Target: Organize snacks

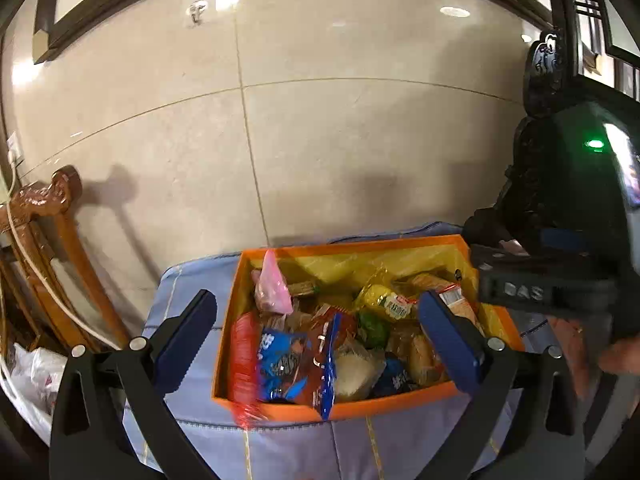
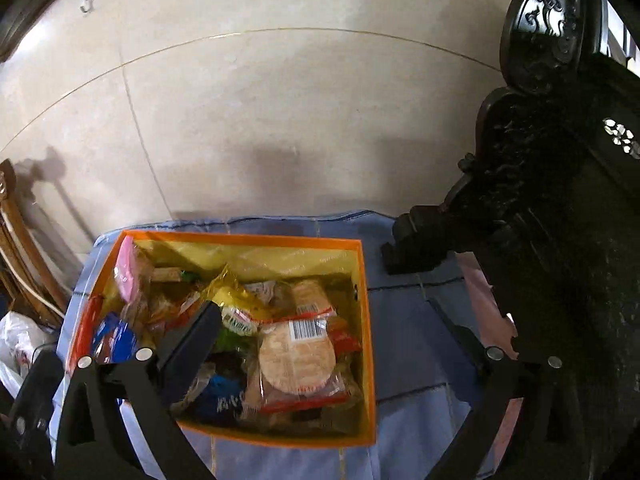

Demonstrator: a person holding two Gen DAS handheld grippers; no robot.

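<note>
An orange box (image 1: 360,243) with a yellow lining stands on a blue-clothed table and is full of snack packets. It holds a pink packet (image 1: 273,286), a blue cookie packet (image 1: 282,364), a red packet (image 1: 244,364) and a yellow bag (image 1: 384,300). My left gripper (image 1: 316,334) is open and empty above the box, its fingers either side of the snacks. In the right wrist view the box (image 2: 366,320) holds a clear pack of round rice crackers (image 2: 296,356). My right gripper (image 2: 328,340) is open and empty above the box's right half.
A blue cloth (image 1: 192,384) covers the table (image 2: 416,344). A dark carved wooden chair (image 2: 540,200) stands at the right. A brown wooden chair (image 1: 52,248) and white plastic bags (image 1: 36,376) are at the left. Beige tiles (image 1: 320,140) lie beyond.
</note>
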